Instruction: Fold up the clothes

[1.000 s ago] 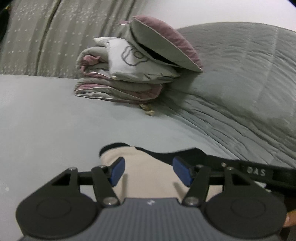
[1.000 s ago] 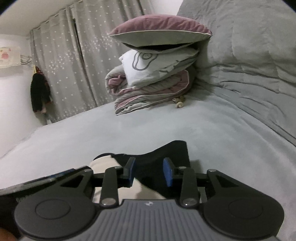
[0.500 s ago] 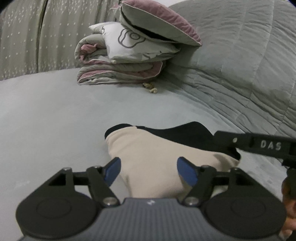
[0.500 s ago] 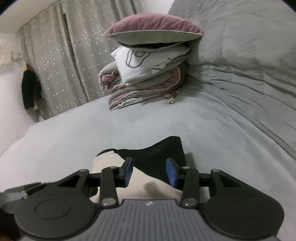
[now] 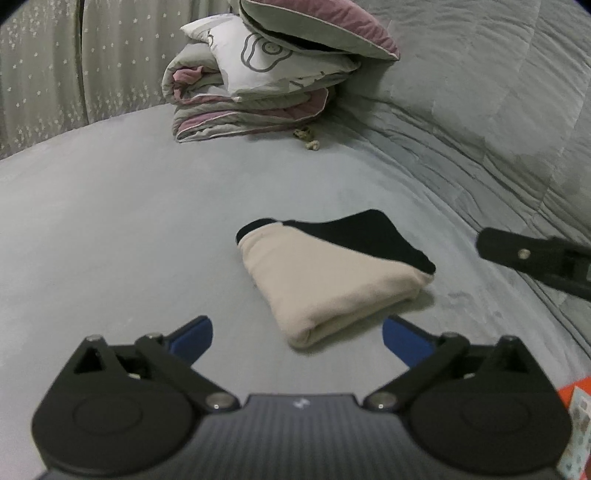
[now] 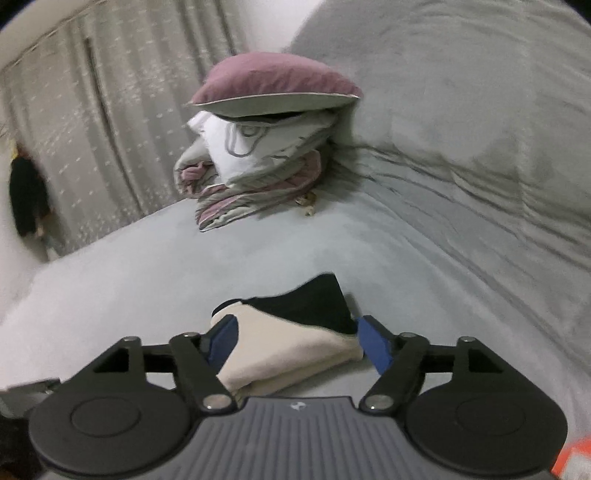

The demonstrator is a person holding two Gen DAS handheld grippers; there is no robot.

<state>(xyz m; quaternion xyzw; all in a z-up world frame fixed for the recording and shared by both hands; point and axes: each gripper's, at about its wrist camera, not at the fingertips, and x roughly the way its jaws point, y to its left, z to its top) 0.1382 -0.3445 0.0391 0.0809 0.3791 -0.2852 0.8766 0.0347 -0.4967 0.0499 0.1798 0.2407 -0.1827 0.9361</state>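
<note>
ok, both tools are off the cloth. left gripper has its jaws spread wide, just been opening, nothing between the blue pads, only bare bed under them. right gripper is also apart and has just been opening; in its own view the folded garment sits in the gap between the pads, but they don't press on it and the cloth lies flat, so not a grip.

folded garment: compact cream-and-black bundle, cream layer on top, black edge on the far side, resting on the grey bedsheet just ahead of the left tool. right tool's finger pokes into the left view from the right edge, clear of the bundle.

step, my read: last fold placed and released, this item looks done. next move probably calls for pulling both tools clear without snagging the near cream edge, then either squaring the bundle or fetching another piece. no second loose garment in view, so can't tell what's next in the queue.

further back: stack of folded quilts with a white printed pillow and a mauve pillow on top, near the grey padded headboard. small tan object beside the stack, can't identify. dotted curtain behind.

containers: none visible. orange thing at the lower right corner is too cropped to call.
</note>
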